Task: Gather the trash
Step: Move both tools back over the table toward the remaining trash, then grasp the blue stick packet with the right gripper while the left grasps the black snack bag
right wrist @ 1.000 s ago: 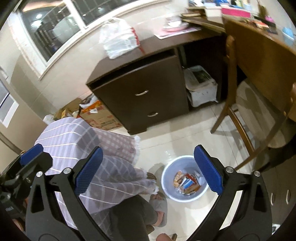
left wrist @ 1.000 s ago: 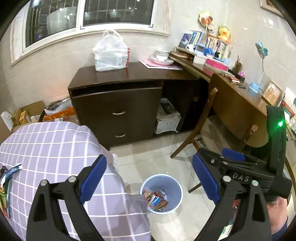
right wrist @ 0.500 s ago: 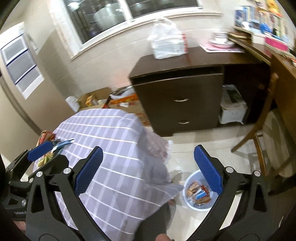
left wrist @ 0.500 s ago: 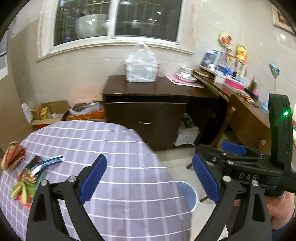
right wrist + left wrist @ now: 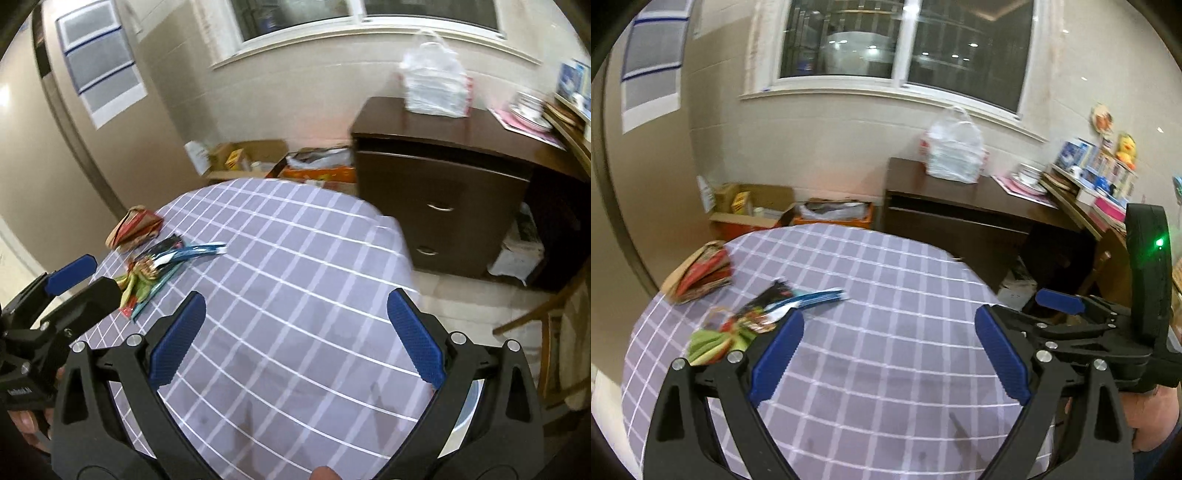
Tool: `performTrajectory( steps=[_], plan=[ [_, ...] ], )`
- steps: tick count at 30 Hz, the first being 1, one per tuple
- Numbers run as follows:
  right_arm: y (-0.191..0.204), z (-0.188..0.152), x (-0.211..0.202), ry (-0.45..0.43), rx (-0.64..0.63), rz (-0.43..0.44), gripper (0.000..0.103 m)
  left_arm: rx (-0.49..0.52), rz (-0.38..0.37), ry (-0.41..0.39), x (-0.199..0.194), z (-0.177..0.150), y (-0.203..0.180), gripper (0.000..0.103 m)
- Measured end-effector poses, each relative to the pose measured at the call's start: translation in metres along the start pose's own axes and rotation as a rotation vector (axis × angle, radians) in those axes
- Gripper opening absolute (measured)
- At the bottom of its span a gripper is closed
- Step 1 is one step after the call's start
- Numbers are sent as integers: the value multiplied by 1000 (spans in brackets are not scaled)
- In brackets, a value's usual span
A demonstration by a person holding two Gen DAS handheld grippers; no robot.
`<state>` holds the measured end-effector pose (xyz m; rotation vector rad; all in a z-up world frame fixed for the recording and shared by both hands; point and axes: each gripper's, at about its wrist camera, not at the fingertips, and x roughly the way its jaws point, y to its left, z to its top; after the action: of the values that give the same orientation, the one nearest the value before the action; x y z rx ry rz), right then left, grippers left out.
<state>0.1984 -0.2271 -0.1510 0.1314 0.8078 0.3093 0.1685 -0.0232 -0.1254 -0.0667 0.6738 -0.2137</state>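
Observation:
A round table with a purple checked cloth (image 5: 886,332) (image 5: 295,277) fills both views. Snack wrappers lie on its left side: a blue wrapper (image 5: 816,297) (image 5: 199,251), a green and red pile (image 5: 720,336) (image 5: 142,277), and a brown-red packet (image 5: 701,273) (image 5: 135,225). My left gripper (image 5: 888,354) is open and empty above the table, just right of the pile. My right gripper (image 5: 295,339) is open and empty over the table's near side. The left gripper also shows in the right wrist view (image 5: 83,280). The bin's pale rim (image 5: 471,406) peeks out behind the right finger.
A dark drawer cabinet (image 5: 443,206) with a white plastic bag (image 5: 955,153) stands beyond the table. Cardboard boxes (image 5: 753,206) sit on the floor by the wall. A cluttered desk (image 5: 1089,192) and a wooden chair (image 5: 546,325) are at the right.
Both grippers have swung up and left from the floor bin to the tabletop. The wrappers have come into fuller view. Both grippers stay open.

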Motion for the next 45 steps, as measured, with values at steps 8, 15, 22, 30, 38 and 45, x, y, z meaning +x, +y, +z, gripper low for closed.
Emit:
performTrajectory(
  steps=[8,15,22,30,38,45],
  plan=[
    [60,7,59,86,-165,50,97,-107,98,12,-6,-15,68,92],
    [101,12,115,141,-340,32,97,-165,178,42,-2,-25,116,92],
    [125,22,164,162,-477,8,92,-168,224,74,8,-28,135,92],
    [133,31,182,189,-543,100,24,-92,240,112,35,-16,128,92],
    [112,26,169,209,-439,134,10,3,244,163,80,1,119,92],
    [102,27,165,226,-389,149,11,66,237,254,124,4,118,84]
  ],
)
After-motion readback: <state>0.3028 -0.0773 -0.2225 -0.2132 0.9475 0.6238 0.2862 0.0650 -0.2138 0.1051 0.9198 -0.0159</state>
